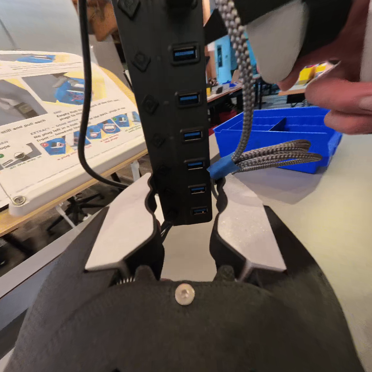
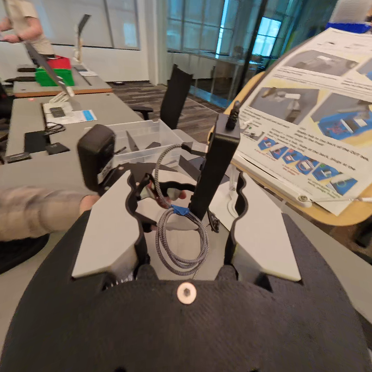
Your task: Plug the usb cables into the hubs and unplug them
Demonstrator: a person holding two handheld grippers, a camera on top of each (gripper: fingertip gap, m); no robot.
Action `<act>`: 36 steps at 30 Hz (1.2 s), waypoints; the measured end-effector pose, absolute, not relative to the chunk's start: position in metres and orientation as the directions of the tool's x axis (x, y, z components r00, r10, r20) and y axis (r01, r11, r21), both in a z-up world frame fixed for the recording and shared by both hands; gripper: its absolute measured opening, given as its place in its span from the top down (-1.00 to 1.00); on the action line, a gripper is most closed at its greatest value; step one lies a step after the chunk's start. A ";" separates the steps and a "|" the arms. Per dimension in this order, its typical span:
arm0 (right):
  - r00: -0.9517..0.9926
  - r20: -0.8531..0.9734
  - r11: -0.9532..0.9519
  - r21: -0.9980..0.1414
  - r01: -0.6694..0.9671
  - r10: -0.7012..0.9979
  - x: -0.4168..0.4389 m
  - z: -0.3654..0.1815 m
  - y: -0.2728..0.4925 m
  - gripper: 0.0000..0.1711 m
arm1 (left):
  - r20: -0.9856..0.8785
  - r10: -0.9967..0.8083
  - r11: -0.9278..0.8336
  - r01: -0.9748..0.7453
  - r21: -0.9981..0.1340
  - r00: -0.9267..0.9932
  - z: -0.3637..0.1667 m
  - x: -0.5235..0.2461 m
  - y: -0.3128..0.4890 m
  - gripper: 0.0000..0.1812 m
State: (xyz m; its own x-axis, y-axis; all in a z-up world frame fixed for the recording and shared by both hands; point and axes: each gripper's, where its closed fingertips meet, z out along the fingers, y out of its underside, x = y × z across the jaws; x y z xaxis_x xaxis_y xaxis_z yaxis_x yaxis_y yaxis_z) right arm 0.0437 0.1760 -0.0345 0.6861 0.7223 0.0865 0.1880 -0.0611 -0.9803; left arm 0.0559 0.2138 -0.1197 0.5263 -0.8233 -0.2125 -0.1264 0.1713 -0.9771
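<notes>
**Fingers (image 1: 124,217) clamped on the hub, other pair spread wide at the plug**

The left gripper (image 1: 185,188) grips the black USB hub (image 1: 171,120) by its lower end, jaws pressed to both narrow sides. The hub is held off the desk (image 1: 322,231), near its left edge. Its long axis stands nearly upright. The cord end is on top in the right wrist view, and the row of blue ports faces the left camera.

The braided cable (image 2: 181,245) hangs beside the hub in a taped coil. Its plug (image 2: 192,148) points sideways at the port face near the hub's top. A strip of bare metal shell shows between plug body and hub, so whether it is fully seated cannot be told. The six ports visible below it are empty.

The right gripper (image 2: 186,181) has its fingers released and holds nothing, with the coil dangling between them.

This looks like the turn between plugging and unplugging. The next move likely calls for pinching the plug body, not the cable, and travelling straight along the port's axis while the left grip braces the hub.

A blue bin (image 1: 291,128) sits toward the desk's far edge, and a clear bin (image 2: 141,130) lies beyond the hub.
</notes>
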 end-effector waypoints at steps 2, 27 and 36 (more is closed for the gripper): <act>0.710 0.081 -0.075 -0.980 0.186 0.700 0.044 -0.042 0.185 -0.08 | -0.230 -0.799 0.183 -0.140 -0.973 0.555 -0.120 0.056 0.214 0.36; 0.715 0.048 -0.027 -0.995 0.093 0.697 0.064 -0.039 0.210 0.69 | -0.300 -0.752 0.250 -0.168 -0.954 0.587 -0.111 0.068 0.203 0.21; 0.763 0.071 0.034 -0.997 0.064 0.643 0.138 0.011 0.205 0.70 | -0.260 -0.765 0.274 -0.069 -0.959 0.589 -0.090 0.055 0.204 0.16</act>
